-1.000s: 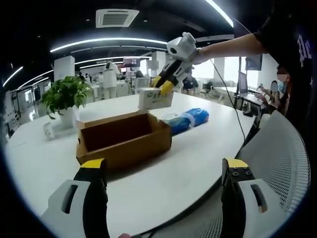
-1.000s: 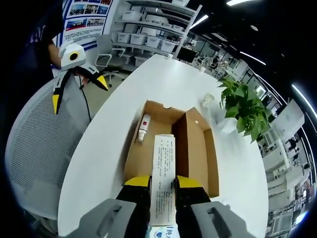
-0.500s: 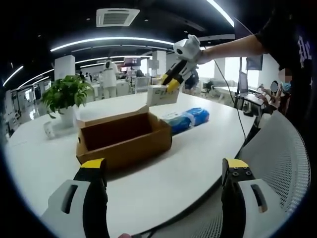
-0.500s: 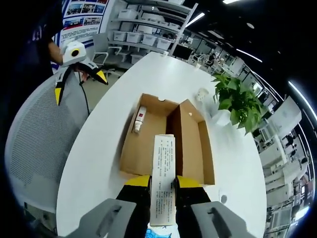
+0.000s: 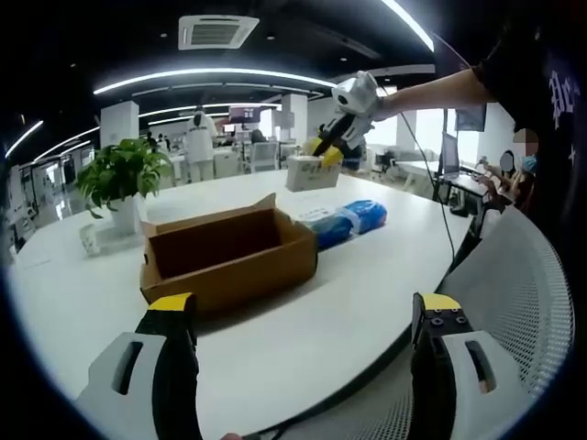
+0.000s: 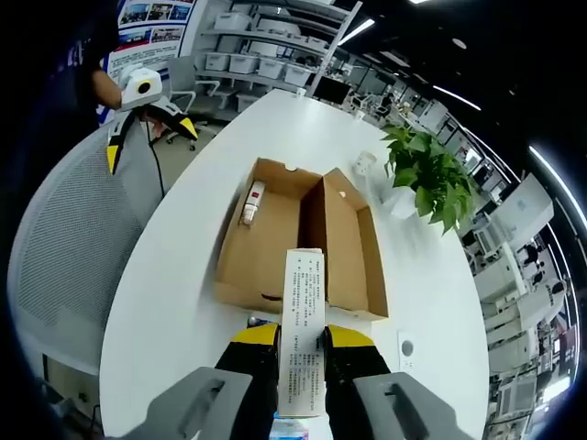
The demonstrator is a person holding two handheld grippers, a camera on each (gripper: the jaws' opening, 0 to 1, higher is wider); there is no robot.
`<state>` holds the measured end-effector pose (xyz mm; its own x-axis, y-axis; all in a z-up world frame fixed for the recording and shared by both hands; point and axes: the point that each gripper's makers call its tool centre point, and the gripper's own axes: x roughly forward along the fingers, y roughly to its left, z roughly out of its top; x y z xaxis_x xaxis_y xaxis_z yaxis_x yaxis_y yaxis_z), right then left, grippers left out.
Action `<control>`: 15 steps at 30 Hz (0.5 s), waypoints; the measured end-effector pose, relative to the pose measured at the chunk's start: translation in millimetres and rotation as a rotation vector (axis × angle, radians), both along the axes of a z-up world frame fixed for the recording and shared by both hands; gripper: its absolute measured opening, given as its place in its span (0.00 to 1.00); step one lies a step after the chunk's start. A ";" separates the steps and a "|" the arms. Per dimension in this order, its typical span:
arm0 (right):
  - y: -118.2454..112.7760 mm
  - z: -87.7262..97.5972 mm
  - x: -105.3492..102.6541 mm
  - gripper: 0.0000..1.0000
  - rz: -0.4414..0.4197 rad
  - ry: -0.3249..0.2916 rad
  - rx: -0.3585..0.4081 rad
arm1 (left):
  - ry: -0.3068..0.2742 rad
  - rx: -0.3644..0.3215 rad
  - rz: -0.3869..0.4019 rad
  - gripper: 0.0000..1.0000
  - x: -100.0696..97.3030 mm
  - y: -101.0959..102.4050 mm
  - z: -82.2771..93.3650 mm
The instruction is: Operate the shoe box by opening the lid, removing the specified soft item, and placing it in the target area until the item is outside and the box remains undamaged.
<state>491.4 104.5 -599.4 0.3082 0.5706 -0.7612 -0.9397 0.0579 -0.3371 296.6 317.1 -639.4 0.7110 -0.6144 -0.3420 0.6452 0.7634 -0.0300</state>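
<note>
Clamping the tissue pack (image 6: 303, 341), right gripper (image 6: 301, 344) hides its lower end.

Bright ceiling strip lights (image 5: 206, 77) glare overhead; white table (image 5: 303, 321) evenly lit, soft shadows; heavy fisheye warping at edges

We see the open shoe box (image 5: 229, 252) on the bench (image 5: 303, 321), and the right hand-held gripper (image 5: 332, 149) gripping a tissue pack (image 5: 310, 172) above a blue package (image 5: 353, 218).

Potted plant (image 5: 119, 183) on the white table (image 5: 303, 321) (leafy), mesh chair (image 5: 518, 293) alongside.
</note>
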 end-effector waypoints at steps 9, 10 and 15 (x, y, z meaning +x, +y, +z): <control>-22.7 -0.9 6.8 0.13 -0.015 -0.014 -0.012 | -0.010 -0.007 0.000 0.99 0.7 -0.6 1.5; -25.1 -1.2 7.7 0.13 -0.018 -0.016 -0.013 | -0.009 -0.007 0.000 0.99 0.7 -0.7 1.2; -40.7 -4.3 12.7 0.13 -0.027 -0.024 -0.026 | -0.012 -0.006 0.001 0.99 1.2 -0.4 1.1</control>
<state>504.2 63.8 -603.7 0.3411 0.5418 -0.7682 -0.9297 0.0738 -0.3608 297.8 316.7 -638.3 0.7158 -0.6155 -0.3298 0.6445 0.7641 -0.0271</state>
